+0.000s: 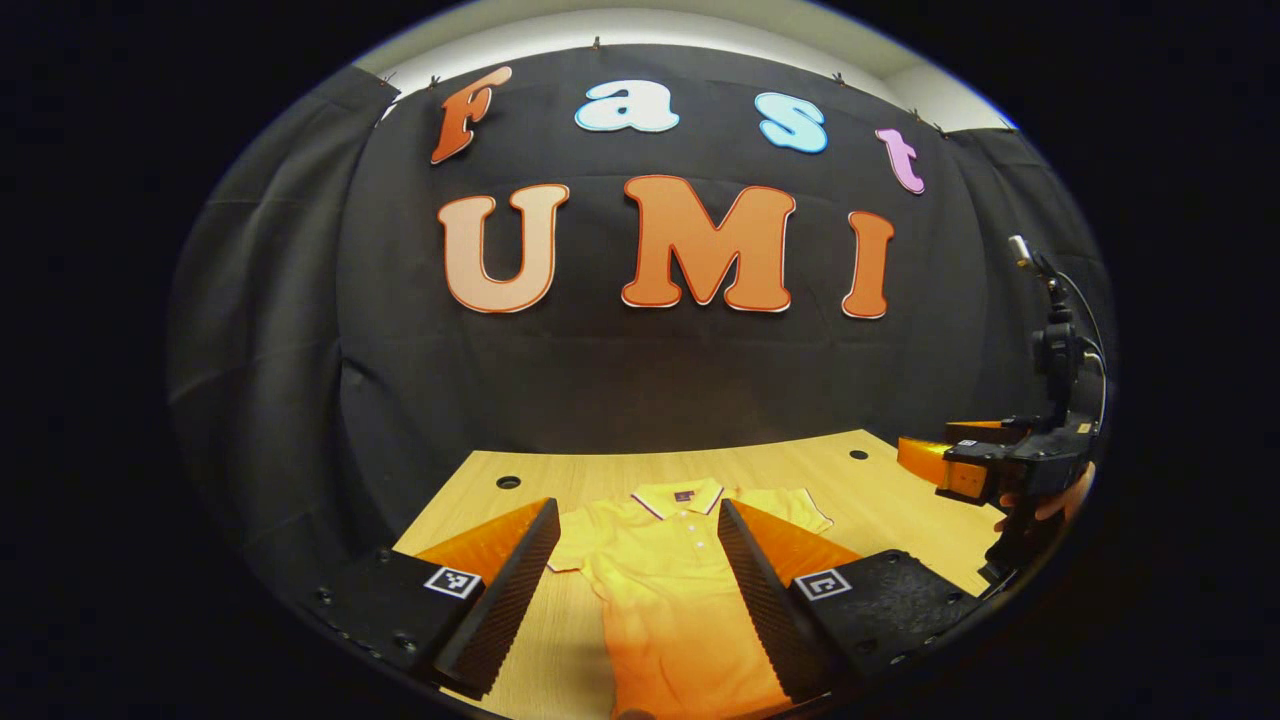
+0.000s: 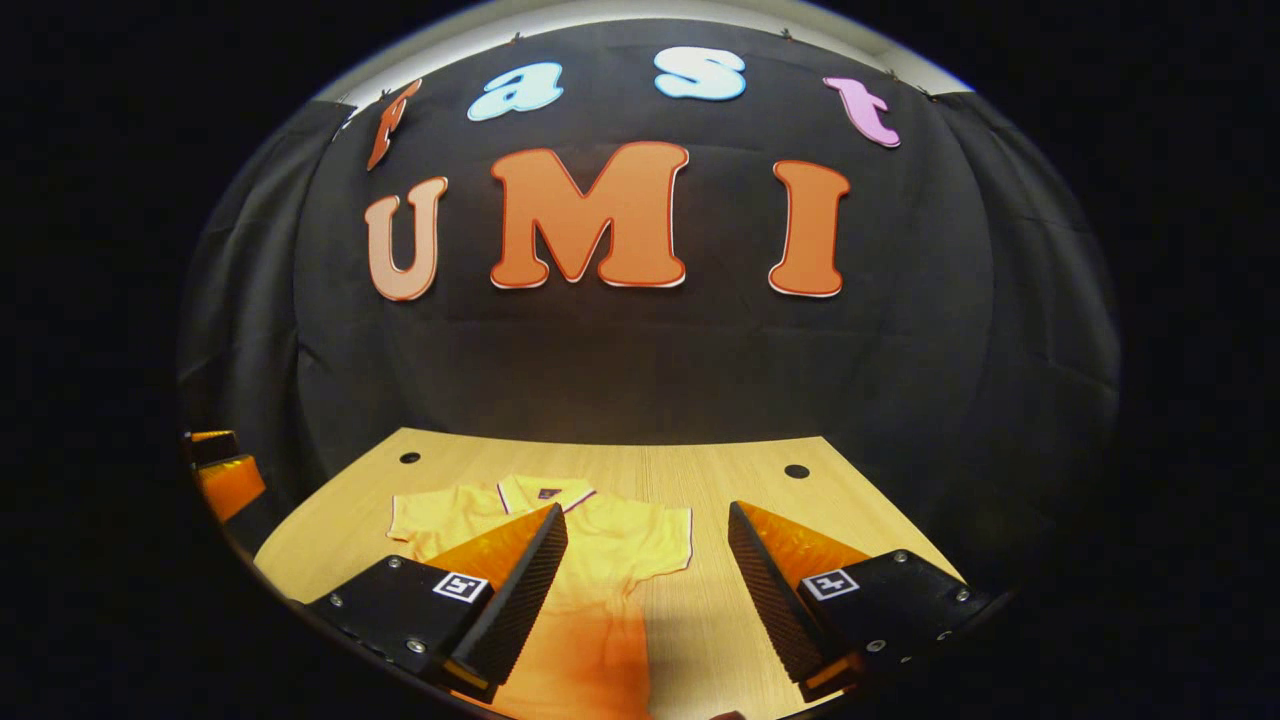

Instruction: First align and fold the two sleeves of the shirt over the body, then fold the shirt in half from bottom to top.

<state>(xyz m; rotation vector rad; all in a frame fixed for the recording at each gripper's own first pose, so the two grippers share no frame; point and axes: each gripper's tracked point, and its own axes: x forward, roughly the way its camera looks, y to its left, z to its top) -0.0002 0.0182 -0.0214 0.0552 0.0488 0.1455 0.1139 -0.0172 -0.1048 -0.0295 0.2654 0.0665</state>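
Note:
A yellow polo shirt [image 1: 670, 580] lies flat on the wooden table [image 1: 880, 490], collar toward the far wall, both short sleeves spread out. My left gripper [image 1: 635, 580] hovers open above the shirt's body, nothing between its fingers. In the right gripper view the same shirt [image 2: 600, 545] lies left of centre, its right sleeve [image 2: 665, 540] pointing to bare wood. My right gripper [image 2: 650, 575] is open over that sleeve's edge and holds nothing. In the left gripper view the right gripper [image 1: 960, 465] appears far right, held by a hand [image 1: 1050, 500].
The table [image 2: 700, 470] has round cable holes at its far corners [image 2: 796, 470] [image 2: 409, 457]. Black cloth walls stand close behind and on both sides. Part of the left gripper [image 2: 225, 475] shows at the left edge of the right gripper view.

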